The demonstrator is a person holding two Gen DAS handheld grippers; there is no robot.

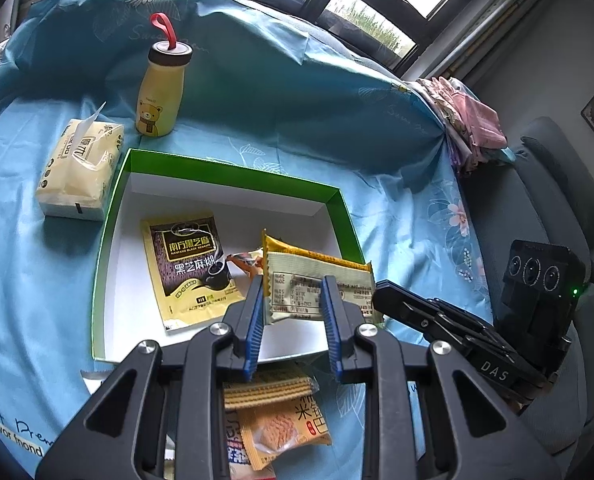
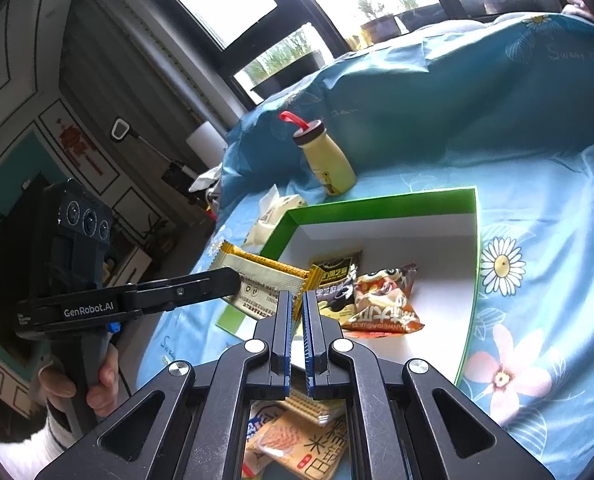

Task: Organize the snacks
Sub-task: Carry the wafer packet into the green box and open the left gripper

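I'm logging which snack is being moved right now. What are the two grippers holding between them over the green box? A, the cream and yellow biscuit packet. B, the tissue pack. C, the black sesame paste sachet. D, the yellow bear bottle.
A: the left gripper and right gripper each pinch an end of the cream and yellow biscuit packet above the green box, while the other three lie untouched.
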